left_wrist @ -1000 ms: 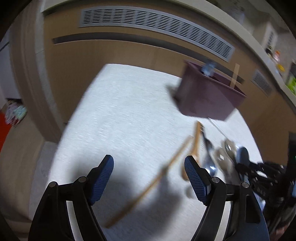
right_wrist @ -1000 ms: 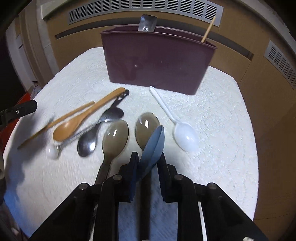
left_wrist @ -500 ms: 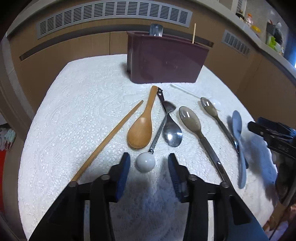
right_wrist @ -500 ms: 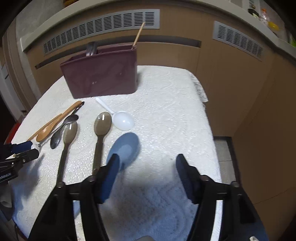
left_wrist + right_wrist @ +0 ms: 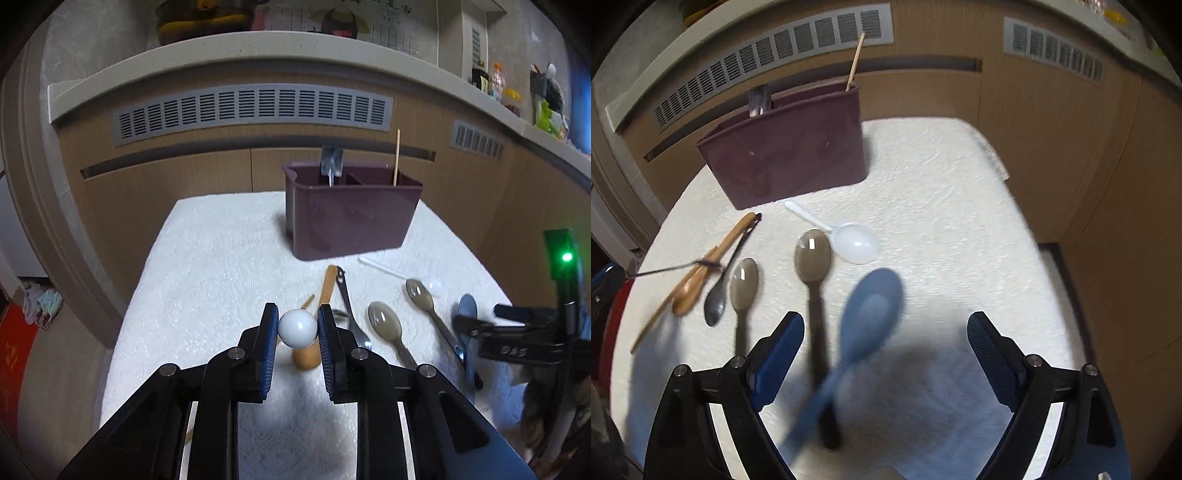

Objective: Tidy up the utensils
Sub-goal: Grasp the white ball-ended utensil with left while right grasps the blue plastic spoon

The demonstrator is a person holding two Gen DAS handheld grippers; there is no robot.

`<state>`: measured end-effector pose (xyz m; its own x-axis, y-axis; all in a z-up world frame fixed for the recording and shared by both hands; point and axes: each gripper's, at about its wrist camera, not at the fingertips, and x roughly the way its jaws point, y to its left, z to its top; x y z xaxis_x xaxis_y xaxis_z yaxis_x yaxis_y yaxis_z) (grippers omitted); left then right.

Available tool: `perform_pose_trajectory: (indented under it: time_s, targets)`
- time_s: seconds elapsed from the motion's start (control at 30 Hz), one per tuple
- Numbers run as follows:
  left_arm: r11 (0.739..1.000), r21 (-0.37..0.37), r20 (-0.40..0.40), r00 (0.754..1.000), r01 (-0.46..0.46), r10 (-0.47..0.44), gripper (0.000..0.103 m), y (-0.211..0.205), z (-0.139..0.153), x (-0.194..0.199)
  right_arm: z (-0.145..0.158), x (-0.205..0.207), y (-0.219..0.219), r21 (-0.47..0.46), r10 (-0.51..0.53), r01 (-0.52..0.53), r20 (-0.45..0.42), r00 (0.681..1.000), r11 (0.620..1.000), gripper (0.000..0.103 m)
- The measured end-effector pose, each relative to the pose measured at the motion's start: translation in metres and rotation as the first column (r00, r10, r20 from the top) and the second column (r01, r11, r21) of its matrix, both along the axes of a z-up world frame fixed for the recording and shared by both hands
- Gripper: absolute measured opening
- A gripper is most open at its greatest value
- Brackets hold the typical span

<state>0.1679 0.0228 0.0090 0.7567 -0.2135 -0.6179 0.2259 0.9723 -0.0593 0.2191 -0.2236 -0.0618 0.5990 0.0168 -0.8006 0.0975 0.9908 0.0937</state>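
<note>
- White textured tablecloth (image 5: pixel 960 206) over the table, bearing all utensils; wooden cabinet front with grey vent grilles (image 5: pixel 255 110) behind.
- Maroon utensil caddy (image 5: pixel 351 221) upright at the far side of the cloth, divided into compartments; a metal utensil (image 5: pixel 331 162) upright in the left one, a thin wooden stick (image 5: pixel 396 157) in the right one.
- Left gripper (image 5: pixel 297 328): jaws just closed, clamped on the white ball end (image 5: pixel 297 328) of a thin metal utensil, raised off the cloth; in the right wrist view, thin shaft (image 5: pixel 665 268) slanting above the wooden spoon.
- Right gripper (image 5: pixel 884 354): jaws just opened, spread wide, pads touching nothing.
- Blue spoon (image 5: pixel 864 321), blurred, between the open right jaws but clear of both pads, bowl pointing away; whether flat on the cloth cannot be told.
- Two translucent brown spoons, one (image 5: pixel 812 258) just left of the blue spoon, the other (image 5: pixel 743 284) further left, both flat, bowls toward the caddy.
- Wooden spoon (image 5: pixel 701 273) at the left of the row, handle toward the caddy; wooden chopstick (image 5: pixel 653 325) alongside its left.
- Dark metal spoon (image 5: pixel 716 306) between the wooden spoon and the nearer brown spoon, handle toward the caddy.
- White plastic spoon (image 5: pixel 855 243) just before the caddy, handle toward it, right of the brown spoons.
</note>
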Motion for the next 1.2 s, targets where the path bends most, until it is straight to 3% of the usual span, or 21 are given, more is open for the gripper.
perform_pose_trajectory:
  time_s: [0.07, 0.1, 0.13, 0.17, 0.23, 0.37, 0.6, 0.77, 1.0, 1.13, 1.2]
  targets:
    - [1.000, -0.015, 0.007, 1.000, -0.001, 0.001, 0.022, 0.002, 0.002, 0.001, -0.004, 0.011, 0.013, -0.037, 0.002, -0.002, -0.019, 1.000, 0.999, 0.075]
    - [1.000, -0.021, 0.012, 1.000, -0.002, 0.002, 0.022, 0.003, 0.004, 0.003, -0.007, 0.016, 0.018, -0.058, 0.009, -0.010, -0.031, 0.999, 0.998, 0.063]
    - [1.000, -0.025, 0.016, 1.000, -0.003, 0.003, 0.022, 0.003, 0.005, 0.002, -0.010, 0.019, 0.023, -0.072, 0.022, -0.025, -0.043, 0.999, 0.997, 0.044]
    - [0.999, -0.032, 0.021, 1.000, -0.002, 0.002, 0.022, 0.003, 0.006, 0.002, -0.010, 0.020, 0.026, -0.073, 0.046, -0.048, -0.036, 0.998, 0.996, 0.035]
    - [0.999, -0.052, 0.028, 1.000, 0.003, -0.001, 0.022, 0.006, 0.010, 0.001, -0.004, 0.018, 0.034, -0.136, 0.070, -0.071, -0.009, 0.997, 0.988, 0.008]
    - [0.997, -0.071, 0.044, 0.999, 0.002, 0.001, 0.022, 0.007, 0.019, 0.000, 0.019, 0.005, 0.032, -0.156, 0.133, -0.119, 0.086, 0.987, 0.981, 0.006]
    - [0.997, -0.071, 0.078, 0.997, 0.006, 0.000, 0.022, 0.007, 0.035, -0.009, 0.055, -0.012, -0.004, -0.010, 0.171, -0.172, 0.173, 0.970, 0.985, 0.005]
    - [0.998, -0.067, 0.091, 0.996, 0.017, -0.010, 0.022, 0.005, 0.041, -0.014, 0.070, -0.021, -0.017, 0.003, 0.160, -0.164, 0.211, 0.964, 0.986, 0.005]
    - [0.997, -0.061, 0.125, 0.992, 0.038, -0.031, 0.022, 0.000, 0.063, -0.012, 0.094, -0.023, -0.022, -0.051, 0.137, -0.128, 0.289, 0.948, 0.990, 0.005]
    - [0.997, -0.052, 0.220, 0.974, 0.065, -0.052, 0.022, -0.004, 0.108, 0.000, 0.135, -0.014, -0.020, -0.100, 0.148, -0.118, 0.385, 0.911, 0.988, 0.005]
    - [0.996, -0.047, 0.288, 0.956, 0.069, -0.053, 0.022, -0.006, 0.136, 0.007, 0.172, -0.009, -0.018, -0.135, 0.156, -0.103, 0.482, 0.862, 0.986, 0.005]
